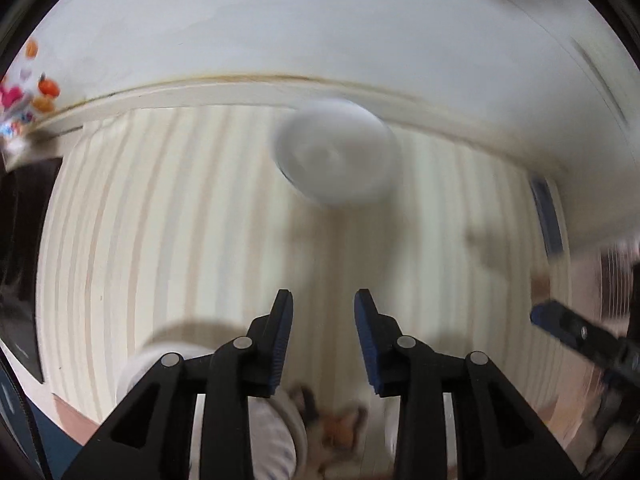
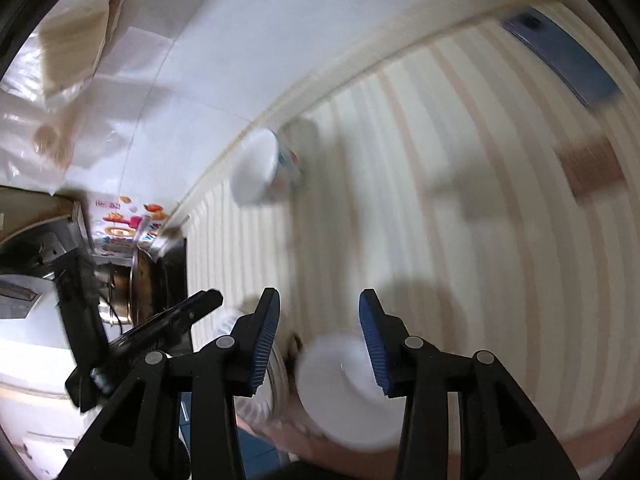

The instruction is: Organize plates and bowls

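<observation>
Left gripper (image 1: 323, 304) spread, empty, facing far bowl (image 1: 334, 151) ahead of fingers. Right gripper (image 2: 319, 304) spread, hovering over near bowl (image 2: 344, 392), likely lining up grab.

Three white bowls (image 2: 256, 168) (image 2: 344, 384) (image 2: 260, 380), two claws (image 1: 323, 308) (image 2: 319, 312).

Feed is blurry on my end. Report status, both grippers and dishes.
Left gripper open, empty. Right gripper open, empty, above near white bowl. Far white bowl by wall, untouched. Path unobstructed.
</observation>
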A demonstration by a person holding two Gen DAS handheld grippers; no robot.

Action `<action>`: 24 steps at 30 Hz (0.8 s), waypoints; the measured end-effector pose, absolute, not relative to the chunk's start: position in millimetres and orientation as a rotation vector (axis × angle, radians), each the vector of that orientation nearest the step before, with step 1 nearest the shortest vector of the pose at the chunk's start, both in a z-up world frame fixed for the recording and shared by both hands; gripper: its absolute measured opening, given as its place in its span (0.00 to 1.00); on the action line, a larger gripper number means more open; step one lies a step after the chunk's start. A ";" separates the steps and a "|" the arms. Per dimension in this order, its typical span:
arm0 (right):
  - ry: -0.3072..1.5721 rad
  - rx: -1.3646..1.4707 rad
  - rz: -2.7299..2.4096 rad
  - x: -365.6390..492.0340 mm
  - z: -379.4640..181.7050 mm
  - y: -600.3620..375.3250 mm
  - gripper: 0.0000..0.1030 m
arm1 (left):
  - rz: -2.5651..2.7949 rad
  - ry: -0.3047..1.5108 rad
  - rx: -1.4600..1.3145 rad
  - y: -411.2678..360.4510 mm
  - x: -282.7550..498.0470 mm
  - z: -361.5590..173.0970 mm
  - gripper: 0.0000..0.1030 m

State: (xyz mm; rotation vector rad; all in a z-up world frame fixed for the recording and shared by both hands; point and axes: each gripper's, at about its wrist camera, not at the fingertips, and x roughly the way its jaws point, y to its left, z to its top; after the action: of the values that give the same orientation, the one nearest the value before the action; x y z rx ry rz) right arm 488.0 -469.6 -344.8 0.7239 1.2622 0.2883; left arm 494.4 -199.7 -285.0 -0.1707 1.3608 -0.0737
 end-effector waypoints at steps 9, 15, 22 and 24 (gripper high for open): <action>1.320 0.606 0.302 637.7 -394.4 -397.5 0.43 | -0.005 1.414 -0.306 -168.2 584.5 -344.4 0.29; 1.395 0.572 0.289 675.0 -429.7 -375.2 0.43 | -0.012 1.466 -0.311 -161.7 599.1 -379.2 0.28; 1.425 0.526 0.294 683.8 -450.2 -364.4 0.18 | -0.051 1.439 -0.306 -165.3 603.1 -382.4 0.12; 1.418 0.493 0.289 682.7 -449.6 -362.2 0.17 | -0.063 1.428 -0.294 -169.3 603.6 -379.8 0.11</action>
State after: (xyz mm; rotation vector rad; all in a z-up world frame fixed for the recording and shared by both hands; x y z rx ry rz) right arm 682.7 -362.2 -449.6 0.4930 1.4182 0.2891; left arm 603.6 -169.3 -379.8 -0.2938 1.4280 -0.0632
